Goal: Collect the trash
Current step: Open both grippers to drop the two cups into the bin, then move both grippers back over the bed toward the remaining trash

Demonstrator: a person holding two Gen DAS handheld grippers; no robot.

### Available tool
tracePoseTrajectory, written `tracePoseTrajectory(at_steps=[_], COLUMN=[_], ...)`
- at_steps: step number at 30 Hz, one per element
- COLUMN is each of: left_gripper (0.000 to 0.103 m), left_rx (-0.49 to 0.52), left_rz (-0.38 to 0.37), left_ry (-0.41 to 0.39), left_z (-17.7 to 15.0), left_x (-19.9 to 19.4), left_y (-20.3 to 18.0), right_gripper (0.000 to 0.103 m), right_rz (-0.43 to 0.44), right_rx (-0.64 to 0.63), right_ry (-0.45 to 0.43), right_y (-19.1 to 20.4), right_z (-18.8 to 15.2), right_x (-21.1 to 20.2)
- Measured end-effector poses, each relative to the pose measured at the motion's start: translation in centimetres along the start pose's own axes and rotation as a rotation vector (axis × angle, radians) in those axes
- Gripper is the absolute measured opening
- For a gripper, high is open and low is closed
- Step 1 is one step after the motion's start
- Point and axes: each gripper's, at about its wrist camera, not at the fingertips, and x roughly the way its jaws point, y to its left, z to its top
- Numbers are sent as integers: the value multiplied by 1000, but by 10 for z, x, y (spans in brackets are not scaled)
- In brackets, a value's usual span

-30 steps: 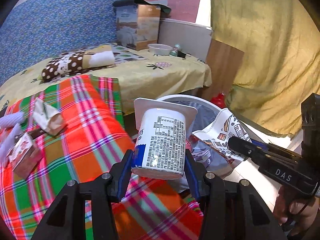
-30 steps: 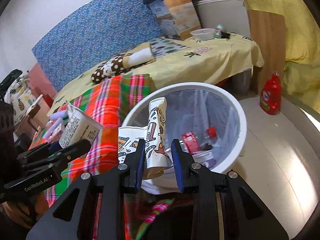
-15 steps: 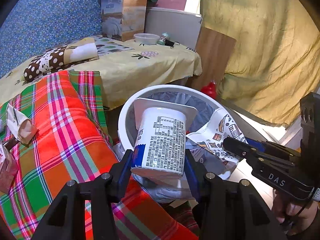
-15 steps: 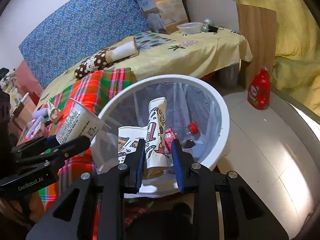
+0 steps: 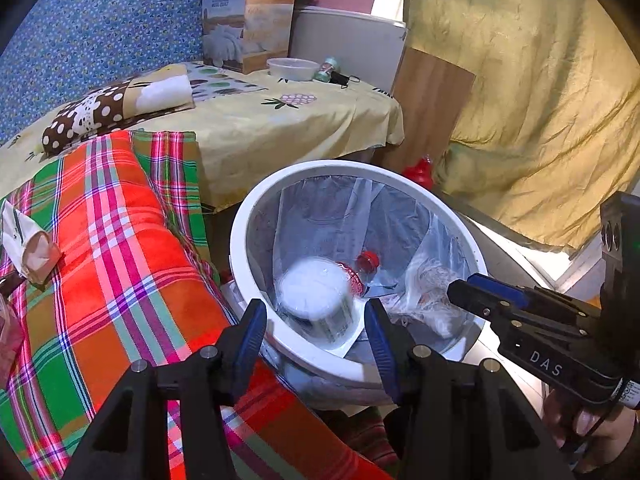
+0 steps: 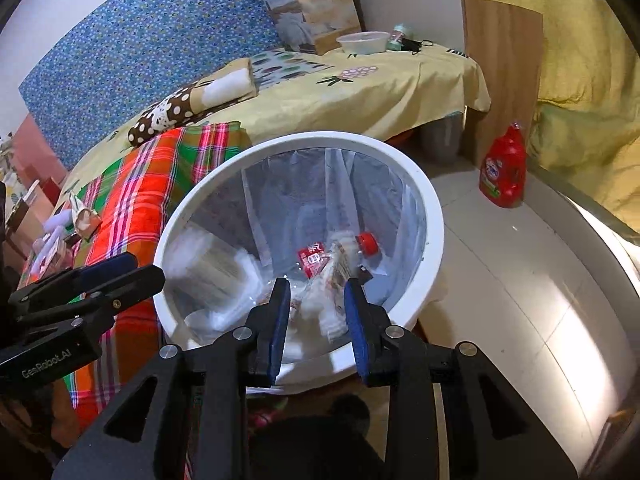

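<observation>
**A:** White plastic, blurred: that's the yogurt cup [image 5: 316,300] dropping inside the lined trash bin [image 5: 256,208], clear of your left gripper [image 5: 316,320]. Its fingers stand spread with nothing between them, right over the near rim.

**B:** And the right gripper [image 6: 316,312]?

**A:** Your fingers there are parted too, a narrower gap, pinching nothing. The printed paper cup [image 6: 324,300] is a smear just beyond them, falling into the bin beside the red-capped bottle [image 6: 340,254]. Both pieces look released, so I'd judge the drop done.

**B:** How do you finish it cleanly?

**A:** Keep both grippers above the rim until the cups settle; don't snag the clear liner [image 5: 360,216] when you lift out. Then swing your left toward the plaid blanket [image 5: 120,240], where a crumpled carton [image 5: 28,244] waits near the edge. Come at it with your fingers wide, since it looks soft and lopsided.
</observation>
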Motion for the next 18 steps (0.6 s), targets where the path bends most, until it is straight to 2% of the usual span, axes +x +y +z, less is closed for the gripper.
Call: tracePoseTrajectory(at_steps=[15,18], left_gripper=[51,51], left_rx=[-59,-78], left_rz=[11,22], left_ry=[-48,-61], left_z=[-9,-15], left_x=[-32,-44], left_y=[15,21], right_gripper=[36,42], right_rz=[20,38], right_rx=[-21,-31], right_ry=[-43,-57], right_y=[13,19], right_z=[3,3], right_x=[-14,-18])
